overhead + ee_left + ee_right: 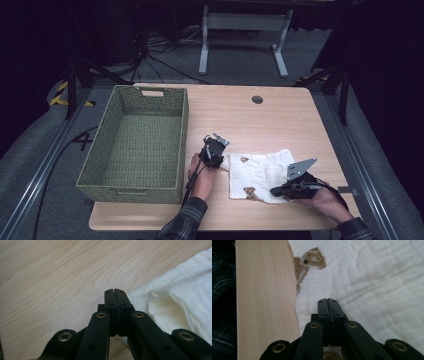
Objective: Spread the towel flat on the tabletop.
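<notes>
My left gripper [115,291] is clenched, jaws pressed together at the left edge of a white quilted cloth [260,172]; whether it pinches fabric I cannot tell. My right gripper [328,300], also clamped tight, rests on the cloth's near side. A woven green basket [135,145] stands left on the wooden table [280,115].

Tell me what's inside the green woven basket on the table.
The green woven basket looks empty: its woven floor shows bare from the high view. The strip of floor just behind its near wall is hidden by that wall. The white cloth lies outside it, on the table.
</notes>
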Demonstrator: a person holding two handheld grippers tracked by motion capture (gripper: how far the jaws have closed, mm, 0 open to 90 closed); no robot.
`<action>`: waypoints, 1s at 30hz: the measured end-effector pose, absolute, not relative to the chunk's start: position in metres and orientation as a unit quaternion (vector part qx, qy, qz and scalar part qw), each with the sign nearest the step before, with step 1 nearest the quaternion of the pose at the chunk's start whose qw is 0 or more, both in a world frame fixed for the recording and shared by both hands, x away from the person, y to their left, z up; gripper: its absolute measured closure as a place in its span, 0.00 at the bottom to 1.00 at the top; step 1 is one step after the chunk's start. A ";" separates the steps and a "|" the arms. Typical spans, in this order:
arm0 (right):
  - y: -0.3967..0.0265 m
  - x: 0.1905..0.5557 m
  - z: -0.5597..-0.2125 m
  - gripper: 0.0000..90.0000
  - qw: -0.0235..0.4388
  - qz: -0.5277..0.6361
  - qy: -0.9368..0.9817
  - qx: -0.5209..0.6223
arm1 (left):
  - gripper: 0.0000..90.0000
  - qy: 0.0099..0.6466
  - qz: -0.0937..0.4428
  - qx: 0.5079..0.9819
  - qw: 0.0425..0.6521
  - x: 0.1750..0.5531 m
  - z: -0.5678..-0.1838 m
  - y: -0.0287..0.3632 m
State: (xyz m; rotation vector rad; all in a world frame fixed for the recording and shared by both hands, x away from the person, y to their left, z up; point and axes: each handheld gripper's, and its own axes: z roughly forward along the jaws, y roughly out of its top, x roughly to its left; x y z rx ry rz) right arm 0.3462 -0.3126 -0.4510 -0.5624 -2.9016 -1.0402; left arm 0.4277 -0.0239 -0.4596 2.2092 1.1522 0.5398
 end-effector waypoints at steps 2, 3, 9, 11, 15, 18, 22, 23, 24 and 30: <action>-0.312 0.345 -0.451 1.00 0.008 -0.331 -0.927 -0.176 | 1.00 0.435 0.205 0.823 0.301 0.432 -0.461 -0.024; -0.312 0.344 -0.451 1.00 0.009 -0.330 -0.928 -0.175 | 0.99 0.436 0.204 0.822 0.304 0.433 -0.462 -0.023; -0.310 0.339 -0.448 0.96 0.012 -0.333 -0.929 -0.160 | 0.99 0.438 0.187 0.819 0.320 0.445 -0.461 -0.022; -0.316 0.342 -0.442 0.95 -0.003 -0.352 -0.920 -0.170 | 0.93 0.434 0.185 0.818 0.328 0.443 -0.459 -0.020; -0.329 0.354 -0.430 0.94 -0.033 -0.370 -0.906 -0.201 | 0.88 0.427 0.178 0.820 0.338 0.433 -0.450 -0.022; -0.343 0.371 -0.421 0.97 -0.062 -0.377 -0.893 -0.235 | 0.88 0.409 0.170 0.825 0.352 0.422 -0.441 -0.025; -0.357 0.392 -0.420 0.99 -0.087 -0.371 -0.884 -0.270 | 0.93 0.378 0.141 0.837 0.370 0.405 -0.434 -0.025; -0.358 0.397 -0.421 0.99 -0.091 -0.369 -0.884 -0.273 | 0.95 0.366 0.131 0.841 0.376 0.398 -0.434 -0.025; -0.360 0.404 -0.424 0.99 -0.093 -0.361 -0.884 -0.282 | 0.97 0.359 0.123 0.844 0.379 0.394 -0.434 -0.026; -0.360 0.422 -0.435 0.99 -0.091 -0.347 -0.885 -0.295 | 0.99 0.310 0.085 0.866 0.383 0.369 -0.442 -0.037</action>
